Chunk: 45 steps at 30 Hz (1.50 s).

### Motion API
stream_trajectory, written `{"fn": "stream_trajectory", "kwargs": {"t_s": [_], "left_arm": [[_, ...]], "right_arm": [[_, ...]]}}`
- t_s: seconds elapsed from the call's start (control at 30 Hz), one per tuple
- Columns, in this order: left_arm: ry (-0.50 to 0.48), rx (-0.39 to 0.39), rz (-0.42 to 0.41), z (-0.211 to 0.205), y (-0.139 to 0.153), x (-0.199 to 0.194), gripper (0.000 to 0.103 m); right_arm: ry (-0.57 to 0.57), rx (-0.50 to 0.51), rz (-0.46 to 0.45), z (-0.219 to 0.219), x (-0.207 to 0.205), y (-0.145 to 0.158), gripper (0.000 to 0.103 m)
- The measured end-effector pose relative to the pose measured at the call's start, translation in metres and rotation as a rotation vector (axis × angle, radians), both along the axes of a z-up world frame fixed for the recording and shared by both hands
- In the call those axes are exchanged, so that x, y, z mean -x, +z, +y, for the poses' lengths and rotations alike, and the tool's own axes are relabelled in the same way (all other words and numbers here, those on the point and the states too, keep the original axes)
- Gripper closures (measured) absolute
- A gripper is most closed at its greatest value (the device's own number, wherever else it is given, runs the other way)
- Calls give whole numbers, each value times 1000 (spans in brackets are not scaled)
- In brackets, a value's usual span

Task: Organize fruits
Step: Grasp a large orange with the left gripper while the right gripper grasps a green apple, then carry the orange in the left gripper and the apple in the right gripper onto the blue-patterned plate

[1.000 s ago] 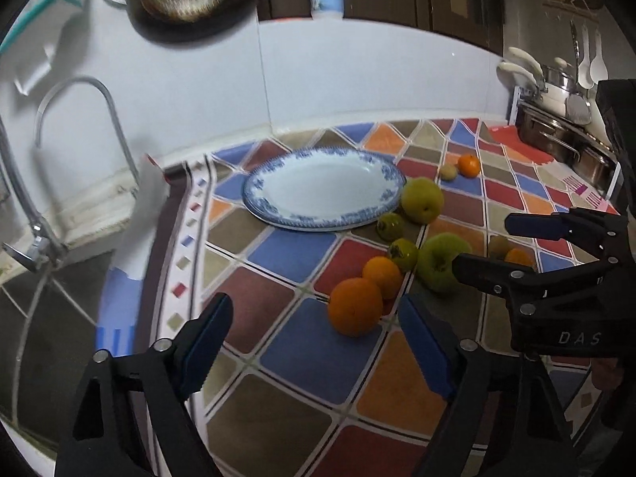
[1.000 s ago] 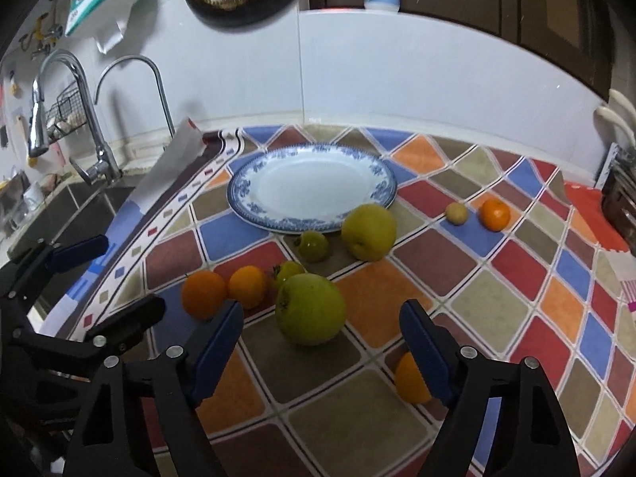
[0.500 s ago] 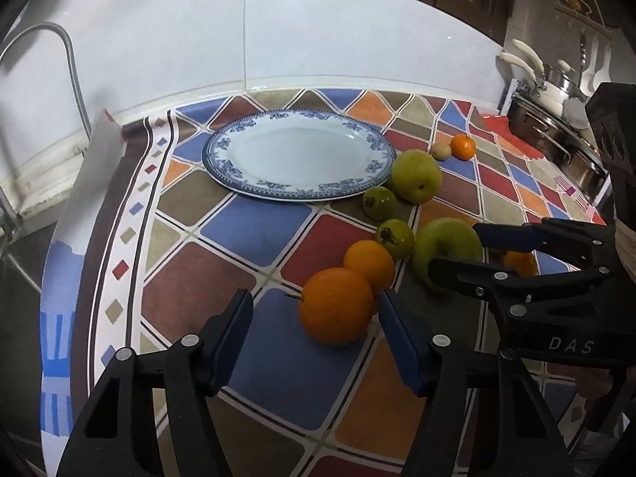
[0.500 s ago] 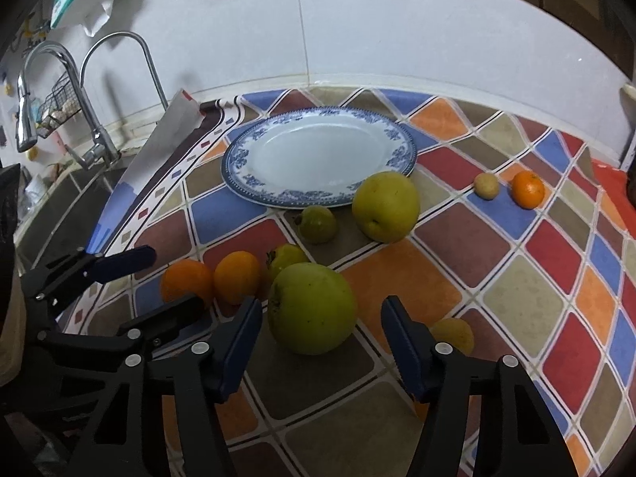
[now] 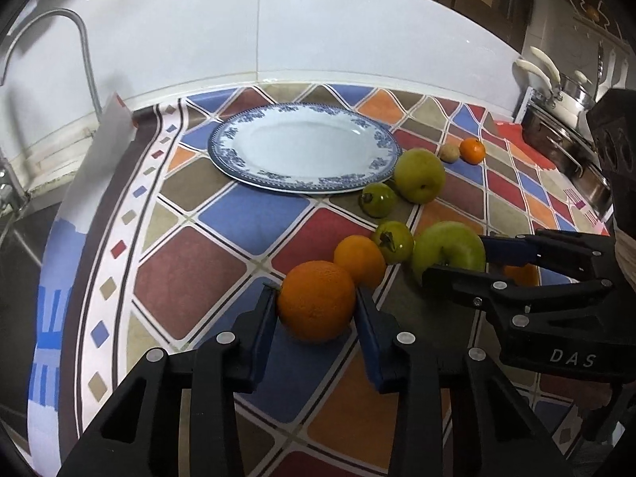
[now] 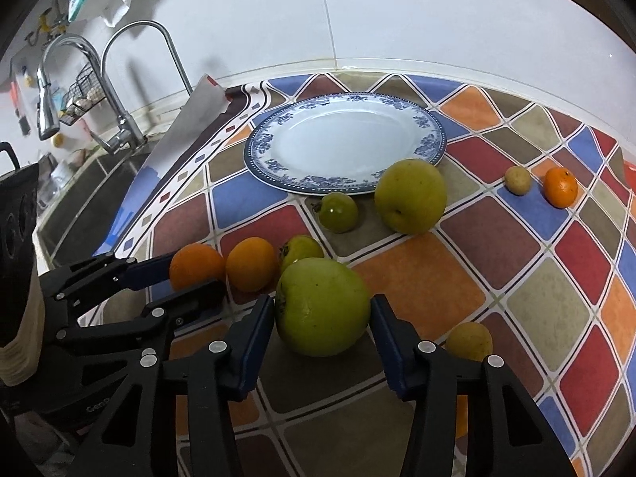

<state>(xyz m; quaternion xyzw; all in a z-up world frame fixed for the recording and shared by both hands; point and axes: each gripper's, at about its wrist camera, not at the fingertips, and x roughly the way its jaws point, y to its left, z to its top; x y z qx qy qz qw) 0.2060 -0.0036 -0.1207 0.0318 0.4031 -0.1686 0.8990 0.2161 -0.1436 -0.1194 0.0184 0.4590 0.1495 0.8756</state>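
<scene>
My left gripper (image 5: 316, 310) is shut on a large orange (image 5: 316, 305) that rests on the patterned mat. My right gripper (image 6: 322, 314) has its blue pads against both sides of a big green apple (image 6: 322, 306), which also rests on the mat. A blue-rimmed white plate (image 5: 304, 147) (image 6: 346, 141) lies empty behind them. A smaller orange (image 6: 251, 264), two small green fruits (image 6: 338, 212) (image 6: 301, 249) and a yellow-green pear (image 6: 410, 195) lie between the grippers and the plate.
A small tangerine (image 6: 561, 187) and a tan fruit (image 6: 517, 180) lie at the far right. A yellowish fruit (image 6: 469, 340) sits by my right finger. A sink with taps (image 6: 119, 127) is left of the mat, pans (image 5: 564, 139) at the right.
Both grippers moved forward and down and closed: the left onto the large orange, the right onto the green apple.
</scene>
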Motion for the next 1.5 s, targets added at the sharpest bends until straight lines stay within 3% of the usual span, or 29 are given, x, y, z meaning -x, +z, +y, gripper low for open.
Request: {"fn": "stream_trajectory", "kwargs": {"t_s": [0.73,1.17,1.5], "left_arm": [[76,17,-192,-6,65,14,65],[86,15,-260,-17,96,-28,65],[77,7,-250,-23,96,-76,65]], "right_arm": [[32,-28,-155,-12,8,56,53],[32,-15,-272,-24,-34,92,53],[41,0,-272,-29,-90,94,53]]}}
